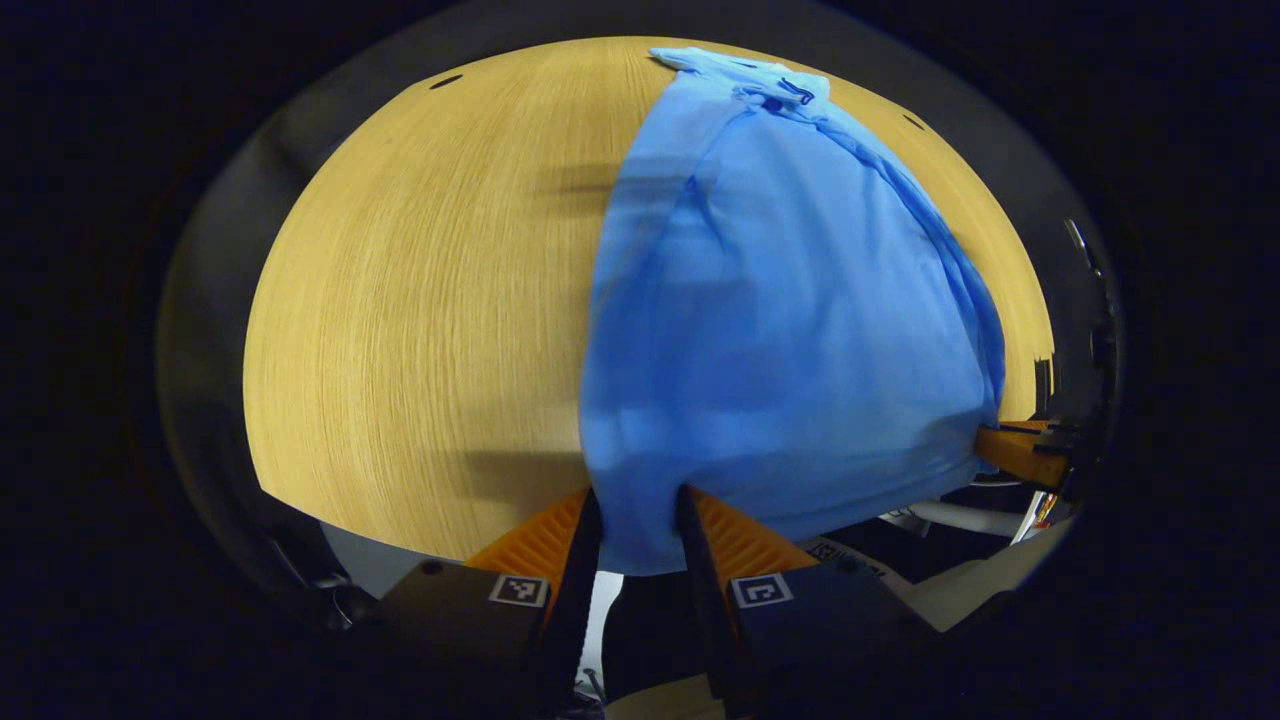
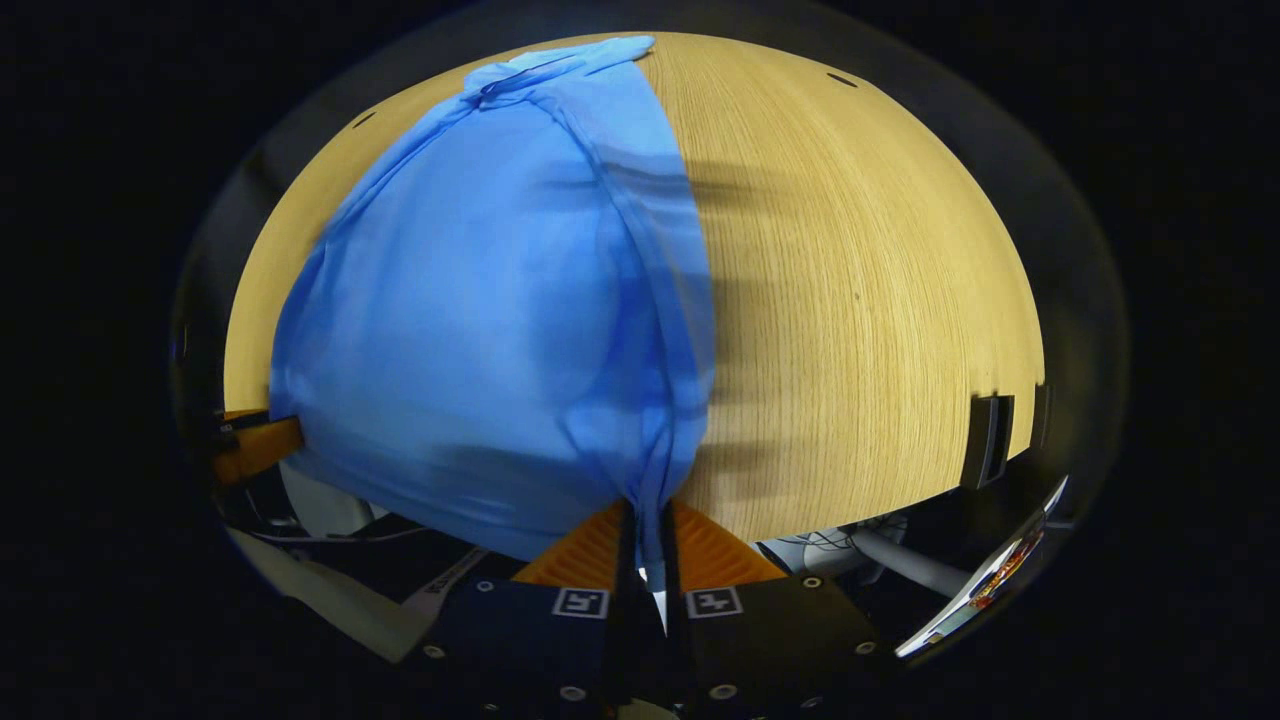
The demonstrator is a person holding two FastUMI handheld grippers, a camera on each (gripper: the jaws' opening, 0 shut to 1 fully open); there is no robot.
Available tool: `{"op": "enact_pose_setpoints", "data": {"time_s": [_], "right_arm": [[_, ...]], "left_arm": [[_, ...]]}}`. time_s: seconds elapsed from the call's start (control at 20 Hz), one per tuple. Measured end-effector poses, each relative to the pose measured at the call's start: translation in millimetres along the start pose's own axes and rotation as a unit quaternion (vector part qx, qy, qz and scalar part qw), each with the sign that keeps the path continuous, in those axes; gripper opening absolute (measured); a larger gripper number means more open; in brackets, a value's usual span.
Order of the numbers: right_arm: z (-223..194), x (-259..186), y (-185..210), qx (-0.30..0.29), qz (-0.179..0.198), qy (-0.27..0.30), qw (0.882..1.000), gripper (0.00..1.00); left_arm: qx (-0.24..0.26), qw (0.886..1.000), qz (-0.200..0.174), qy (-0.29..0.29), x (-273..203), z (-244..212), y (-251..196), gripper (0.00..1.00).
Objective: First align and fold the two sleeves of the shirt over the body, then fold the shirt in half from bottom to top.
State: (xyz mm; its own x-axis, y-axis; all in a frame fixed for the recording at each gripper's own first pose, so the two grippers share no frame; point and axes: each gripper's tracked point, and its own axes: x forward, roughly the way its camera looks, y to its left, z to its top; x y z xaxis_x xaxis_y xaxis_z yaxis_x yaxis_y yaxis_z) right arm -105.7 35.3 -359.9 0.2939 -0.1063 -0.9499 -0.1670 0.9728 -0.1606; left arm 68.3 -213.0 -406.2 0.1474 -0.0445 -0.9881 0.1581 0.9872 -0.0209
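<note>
A light blue shirt (image 1: pixel 790 330) lies lengthwise on the wooden table (image 1: pixel 420 300), collar end far away, both sleeves folded over the body. My left gripper (image 1: pixel 640 520) is shut on the shirt's near hem corner, with cloth bunched between its fingers. In the right gripper view the same shirt (image 2: pixel 480 330) covers the left half of the table (image 2: pixel 860 280). My right gripper (image 2: pixel 645 525) is shut on the other near hem corner, fingers close together with a thin fold between them. Each gripper appears at the edge of the other's view: the right gripper (image 1: pixel 1020 455), the left gripper (image 2: pixel 250 445).
The table's near edge runs just in front of both grippers, with dark floor, cables and pale objects (image 2: pixel 900 560) below it. A dark bracket (image 2: pixel 990 440) sits at the table's right edge. Bare wood extends left of the shirt in the left gripper view.
</note>
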Motion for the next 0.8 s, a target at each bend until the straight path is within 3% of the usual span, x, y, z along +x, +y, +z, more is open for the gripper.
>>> {"op": "enact_pose_setpoints", "data": {"time_s": [0.05, 0.15, 0.45, 0.8], "right_arm": [[0, 1, 1, 0.002, 0.005, -0.001, 1.000, 0.06], [1, -1, 2, -0.001, 0.007, -0.005, 1.000, 0.03], [12, -8, 4, 0.004, 0.022, -0.015, 1.000, 0.01], [72, -36, 1, 0.012, 0.032, -0.074, 0.997, 0.01]], "left_arm": [[0.002, 1.000, -0.016, -0.002, -1, 2, -3, 0.52], [-0.013, 1.000, -0.013, -0.004, 0, 2, -5, 0.07], [0.002, 1.000, -0.022, -0.011, -1, 7, -8, 0.08], [0.002, 0.998, -0.031, -0.061, -25, 56, -9, 0.08]]}}
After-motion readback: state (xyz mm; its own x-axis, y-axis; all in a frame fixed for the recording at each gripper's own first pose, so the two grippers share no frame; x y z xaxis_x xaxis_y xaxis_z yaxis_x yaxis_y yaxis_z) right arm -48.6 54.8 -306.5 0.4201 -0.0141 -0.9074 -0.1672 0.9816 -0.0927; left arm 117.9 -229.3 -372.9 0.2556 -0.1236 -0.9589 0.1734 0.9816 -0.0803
